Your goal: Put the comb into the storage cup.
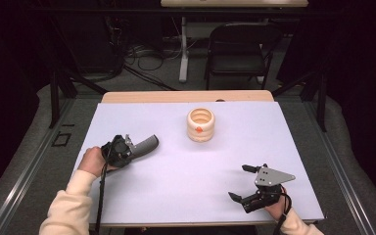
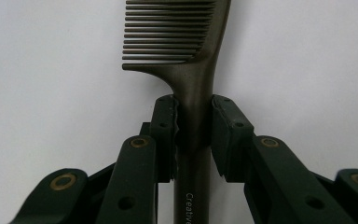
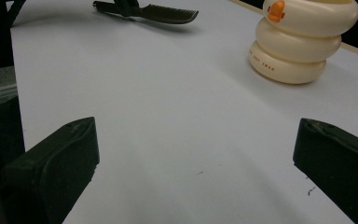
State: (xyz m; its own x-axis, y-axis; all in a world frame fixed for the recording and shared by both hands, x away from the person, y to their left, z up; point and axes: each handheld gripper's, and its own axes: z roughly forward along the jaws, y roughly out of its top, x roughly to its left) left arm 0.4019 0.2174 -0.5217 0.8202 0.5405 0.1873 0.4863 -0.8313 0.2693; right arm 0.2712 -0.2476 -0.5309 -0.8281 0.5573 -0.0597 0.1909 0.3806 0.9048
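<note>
A dark comb [image 1: 147,143] [image 2: 186,46] is held just above the white table top [image 1: 176,186] at the left. My left gripper [image 1: 120,149] [image 2: 193,109] is shut on its handle, teeth end pointing away toward the middle. A cream ringed pot [image 1: 200,125] [image 3: 303,37] with an orange duck mark stands upright at the far centre, apart from both grippers. My right gripper [image 1: 238,182] [image 3: 196,140] rests at the near right, jaws wide open with nothing between them. In the right gripper view the comb [image 3: 168,13] shows far off, casting a shadow on the table.
A wooden strip [image 1: 186,96] runs along the table's far edge. Beyond it stand a black folding chair [image 1: 237,49] and a white desk leg [image 1: 183,49], with cables on the floor. Black frame posts [image 1: 54,88] flank the table.
</note>
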